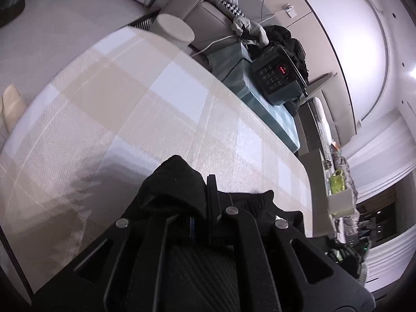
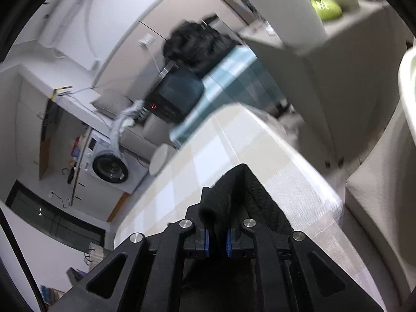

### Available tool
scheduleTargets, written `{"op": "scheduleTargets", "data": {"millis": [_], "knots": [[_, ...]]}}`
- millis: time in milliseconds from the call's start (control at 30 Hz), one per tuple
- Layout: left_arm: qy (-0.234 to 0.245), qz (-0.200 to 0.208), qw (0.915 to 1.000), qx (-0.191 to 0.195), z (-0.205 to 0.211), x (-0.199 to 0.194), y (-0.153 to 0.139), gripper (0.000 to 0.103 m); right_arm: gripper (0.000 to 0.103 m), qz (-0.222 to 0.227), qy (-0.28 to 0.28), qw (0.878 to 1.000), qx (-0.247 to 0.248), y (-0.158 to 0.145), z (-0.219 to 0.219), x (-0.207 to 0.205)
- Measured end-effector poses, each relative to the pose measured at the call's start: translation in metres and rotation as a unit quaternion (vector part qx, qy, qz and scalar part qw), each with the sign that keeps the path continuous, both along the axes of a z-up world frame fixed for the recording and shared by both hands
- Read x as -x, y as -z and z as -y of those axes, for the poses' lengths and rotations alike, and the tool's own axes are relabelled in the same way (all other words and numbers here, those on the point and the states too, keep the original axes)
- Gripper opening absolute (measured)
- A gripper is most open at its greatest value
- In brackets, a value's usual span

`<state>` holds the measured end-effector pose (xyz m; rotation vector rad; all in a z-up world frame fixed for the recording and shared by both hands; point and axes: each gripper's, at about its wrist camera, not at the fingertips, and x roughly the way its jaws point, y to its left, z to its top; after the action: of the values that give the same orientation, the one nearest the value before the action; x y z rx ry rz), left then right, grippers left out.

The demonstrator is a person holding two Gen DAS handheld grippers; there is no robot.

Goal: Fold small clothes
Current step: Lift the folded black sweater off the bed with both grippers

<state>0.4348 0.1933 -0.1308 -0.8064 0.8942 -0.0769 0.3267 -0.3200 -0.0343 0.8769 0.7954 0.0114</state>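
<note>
Here each hand-held gripper, left [image 1: 208, 202] and right [image 2: 217, 223], pinches an edge of the black knit garment [image 2: 241, 195] so you can carry it stretched above the checked tabletop [image 1: 135, 109] for folding.

Pale room around a checked table

The beige-checked table [image 1: 145, 109] has a teal bench [image 1: 262, 104] just behind it; beyond stand grey sofa cushions [image 1: 197, 7], and a washing machine [image 2: 109, 163] sits well off to one side.
</note>
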Motion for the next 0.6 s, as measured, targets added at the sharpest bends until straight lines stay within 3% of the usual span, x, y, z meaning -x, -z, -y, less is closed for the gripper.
{"op": "scheduleTargets", "data": {"millis": [67,100,200,333,400,533,600], "knots": [[0.004,0.005,1.0000,-0.006,0.000,0.007,-0.004,0.016,0.018,0.002,-0.014,1.000,-0.010,0.002,-0.001,0.004],[0.008,0.010,0.9999,-0.007,0.000,0.012,-0.008,0.023,0.028,0.004,-0.023,1.000,-0.013,0.002,-0.002,0.007],[0.030,0.021,0.9993,-0.010,0.011,0.028,-0.020,0.035,0.042,0.014,-0.050,0.999,-0.016,0.002,-0.015,0.018],[0.070,0.017,0.9972,-0.018,0.031,0.030,-0.021,0.035,0.044,0.005,-0.084,0.996,-0.011,0.010,-0.037,0.017],[0.065,0.011,0.9977,-0.018,0.034,0.024,-0.016,0.035,0.044,-0.001,-0.088,0.996,-0.005,0.016,-0.044,0.012],[0.061,0.012,0.9979,0.018,0.031,0.007,-0.006,0.035,0.044,0.011,-0.083,0.995,-0.047,0.020,-0.041,-0.001],[0.047,0.012,0.9988,-0.002,0.028,-0.005,-0.007,0.035,0.044,0.022,-0.061,0.997,-0.043,0.017,-0.032,-0.008]]}}
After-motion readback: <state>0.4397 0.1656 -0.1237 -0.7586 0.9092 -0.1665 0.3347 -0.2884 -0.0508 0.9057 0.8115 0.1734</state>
